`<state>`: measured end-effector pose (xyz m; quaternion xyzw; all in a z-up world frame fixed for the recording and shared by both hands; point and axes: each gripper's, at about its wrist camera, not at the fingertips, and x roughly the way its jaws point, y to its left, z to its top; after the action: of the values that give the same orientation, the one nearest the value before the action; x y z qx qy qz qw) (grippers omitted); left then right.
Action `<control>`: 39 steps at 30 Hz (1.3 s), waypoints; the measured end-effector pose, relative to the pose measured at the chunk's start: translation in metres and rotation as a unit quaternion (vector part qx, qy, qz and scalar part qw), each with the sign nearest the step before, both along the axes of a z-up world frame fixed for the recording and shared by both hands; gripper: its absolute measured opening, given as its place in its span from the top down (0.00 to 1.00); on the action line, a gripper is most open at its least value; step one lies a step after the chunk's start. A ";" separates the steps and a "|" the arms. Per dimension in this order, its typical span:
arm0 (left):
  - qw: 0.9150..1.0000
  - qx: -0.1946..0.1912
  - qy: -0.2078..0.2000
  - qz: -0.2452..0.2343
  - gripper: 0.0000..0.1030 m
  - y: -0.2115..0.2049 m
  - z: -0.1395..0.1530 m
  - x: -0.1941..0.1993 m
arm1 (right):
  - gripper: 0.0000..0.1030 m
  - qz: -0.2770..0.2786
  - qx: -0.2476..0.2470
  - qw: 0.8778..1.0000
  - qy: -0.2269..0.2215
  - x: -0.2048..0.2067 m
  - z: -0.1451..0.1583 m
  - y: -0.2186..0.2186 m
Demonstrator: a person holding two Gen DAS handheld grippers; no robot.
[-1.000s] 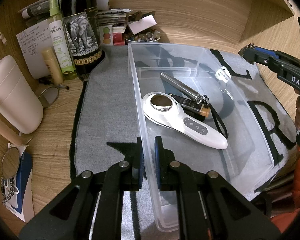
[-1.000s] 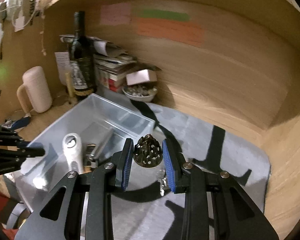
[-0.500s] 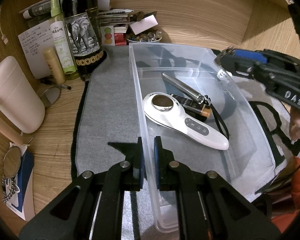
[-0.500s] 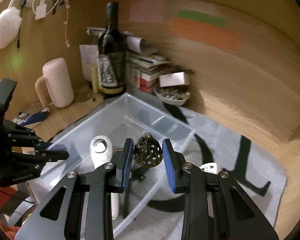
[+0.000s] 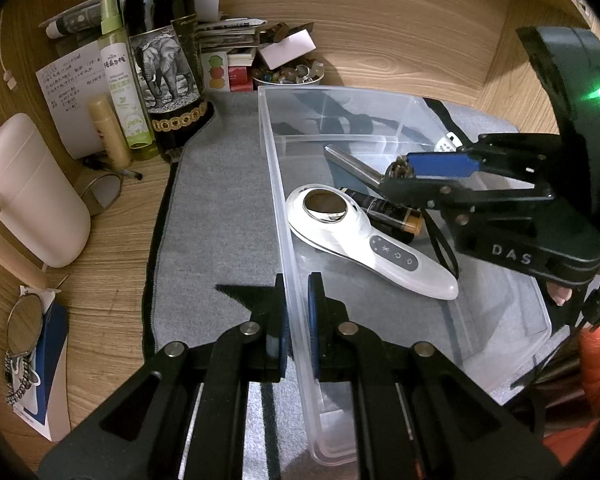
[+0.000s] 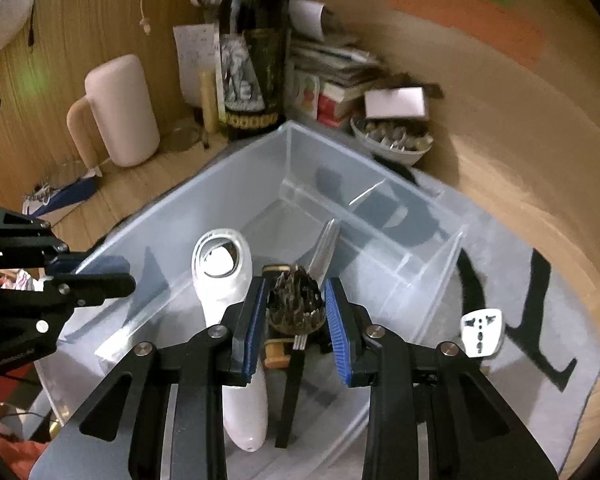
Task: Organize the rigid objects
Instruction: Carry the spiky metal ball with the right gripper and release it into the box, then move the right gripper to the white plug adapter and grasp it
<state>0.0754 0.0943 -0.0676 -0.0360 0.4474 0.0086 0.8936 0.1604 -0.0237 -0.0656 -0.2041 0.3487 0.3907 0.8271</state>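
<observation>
A clear plastic bin (image 5: pixel 384 96) sits on a grey mat (image 5: pixel 220 200). My left gripper (image 5: pixel 298 316) is shut on the bin's near left wall. Inside lie a white handheld device (image 5: pixel 364 248), a silver flashlight (image 5: pixel 352 166) and a dark battery (image 5: pixel 392 216). My right gripper (image 6: pixel 296 316) is shut on a dark spiky pinecone-like object (image 6: pixel 296 300), held above the bin's inside over the white device (image 6: pixel 224 280). In the left wrist view the right gripper (image 5: pixel 432 168) reaches in from the right.
A wine bottle (image 5: pixel 164 60), spray bottle (image 5: pixel 122 80), cream mug (image 5: pixel 24 192), bowl of trinkets (image 5: pixel 288 74) and papers crowd the back left. A white plug adapter (image 6: pixel 482 332) lies on the mat right of the bin. Wooden walls enclose the desk.
My right gripper has carried the spiky object leftward from the mat to above the bin's inside. My left gripper keeps its hold on the bin wall.
</observation>
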 end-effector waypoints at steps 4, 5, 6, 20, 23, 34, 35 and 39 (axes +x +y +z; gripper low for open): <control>1.000 0.000 0.000 0.000 0.92 0.000 0.000 0.000 | 0.73 0.000 -0.008 1.000 0.007 0.001 -0.003 0.001; 1.000 0.000 0.000 0.000 0.92 0.000 0.000 0.000 | 0.72 0.000 -0.008 1.000 0.008 0.001 -0.003 0.001; 1.000 0.000 0.000 0.000 0.92 0.000 0.000 0.000 | 0.70 0.001 -0.007 1.000 0.009 0.001 -0.002 0.000; 1.000 0.000 0.000 0.000 0.92 -0.001 0.000 0.000 | 0.58 -0.053 0.032 0.997 -0.047 0.005 0.040 -0.045; 1.000 0.001 0.000 0.000 0.92 -0.001 0.000 0.000 | 0.58 -0.079 0.037 0.995 -0.056 0.013 0.046 -0.062; 1.000 0.001 0.000 0.000 0.92 -0.001 0.000 0.000 | 0.58 -0.159 0.037 0.986 -0.025 0.057 0.030 -0.105; 1.000 0.001 -0.001 0.000 0.92 -0.001 0.000 0.000 | 0.58 -0.163 0.033 0.986 -0.021 0.060 0.026 -0.105; 1.000 0.000 -0.001 0.000 0.92 -0.002 0.000 0.000 | 0.58 -0.175 0.017 0.984 0.007 0.078 0.003 -0.104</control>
<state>0.0758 0.0927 -0.0676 -0.0362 0.4468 0.0090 0.8939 0.2387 -0.1280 -0.0629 -0.1229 0.3779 0.2470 0.8838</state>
